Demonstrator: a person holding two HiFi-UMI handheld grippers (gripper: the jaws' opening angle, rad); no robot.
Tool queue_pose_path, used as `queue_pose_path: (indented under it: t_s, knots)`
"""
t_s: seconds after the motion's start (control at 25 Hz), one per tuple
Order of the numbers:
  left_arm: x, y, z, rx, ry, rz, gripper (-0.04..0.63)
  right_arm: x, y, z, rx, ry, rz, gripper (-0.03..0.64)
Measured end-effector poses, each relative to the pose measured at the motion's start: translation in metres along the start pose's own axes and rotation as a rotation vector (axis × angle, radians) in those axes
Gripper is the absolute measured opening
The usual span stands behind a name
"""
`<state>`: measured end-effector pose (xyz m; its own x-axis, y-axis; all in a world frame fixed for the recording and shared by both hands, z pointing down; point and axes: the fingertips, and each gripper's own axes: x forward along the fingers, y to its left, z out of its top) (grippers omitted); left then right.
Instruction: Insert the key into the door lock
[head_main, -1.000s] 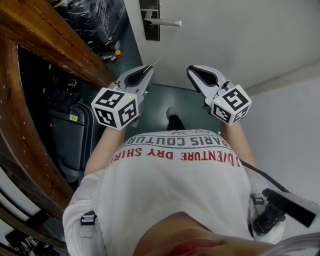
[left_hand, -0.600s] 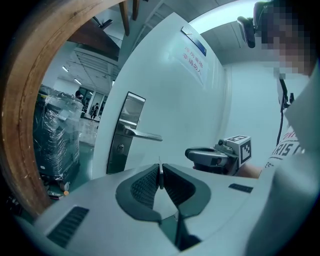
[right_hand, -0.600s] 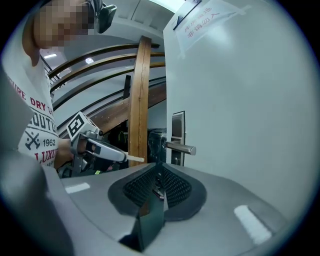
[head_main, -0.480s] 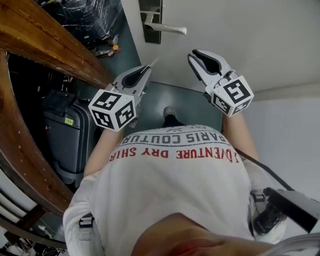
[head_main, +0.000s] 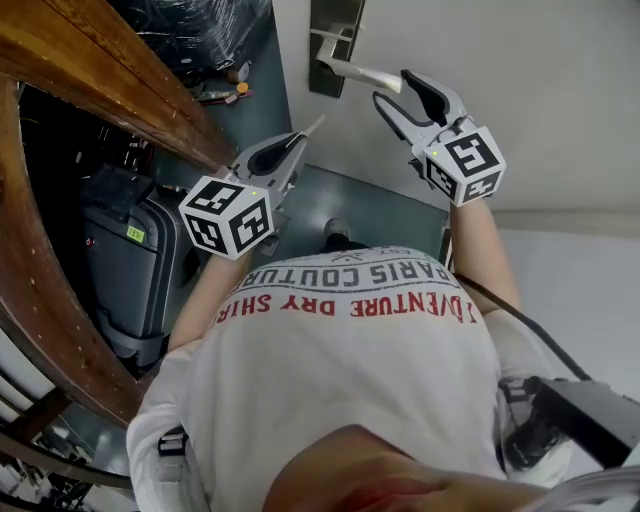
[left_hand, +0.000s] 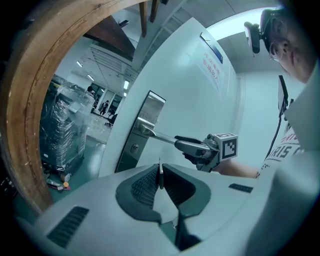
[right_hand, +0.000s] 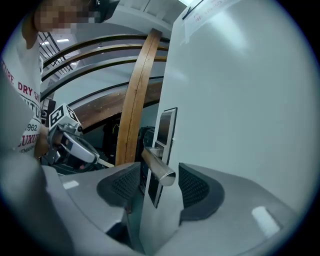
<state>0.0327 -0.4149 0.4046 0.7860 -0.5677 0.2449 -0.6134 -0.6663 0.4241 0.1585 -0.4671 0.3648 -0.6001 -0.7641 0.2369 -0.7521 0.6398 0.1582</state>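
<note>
Key in hand: a thin silver metal key (left_hand: 159, 172) is pinched between the closed jaws of the left gripper (head_main: 292, 145). Its blade pokes forward past the tips, so it can be led straight at a keyhole. It is apart from the door, near the lock-side edge. Farther on, the right gripper (right_hand: 160, 179) has its jaws opening wide. The free end of the brushed steel lever handle (head_main: 358, 71) stands between the pads, unpressed; I judge this prepares a steadying hold. Beyond, the tall steel lock plate (left_hand: 141, 131) sits along that edge of the white door (head_main: 520, 90), with its small round keyhole (left_hand: 134, 148) below the handle.
</note>
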Motion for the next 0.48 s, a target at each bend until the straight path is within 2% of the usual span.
queue_pose_path:
  t_s: [0.32, 0.48]
  knots:
    - [0.004, 0.013, -0.002, -0.103, -0.036, -0.004, 0.022, 0.015, -0.004, -0.001, -0.009, -0.007, -0.014, 0.202]
    - [0.005, 0.016, -0.002, -0.129, -0.054, -0.006, 0.022, 0.016, -0.005, -0.004, -0.022, 0.014, -0.008, 0.181]
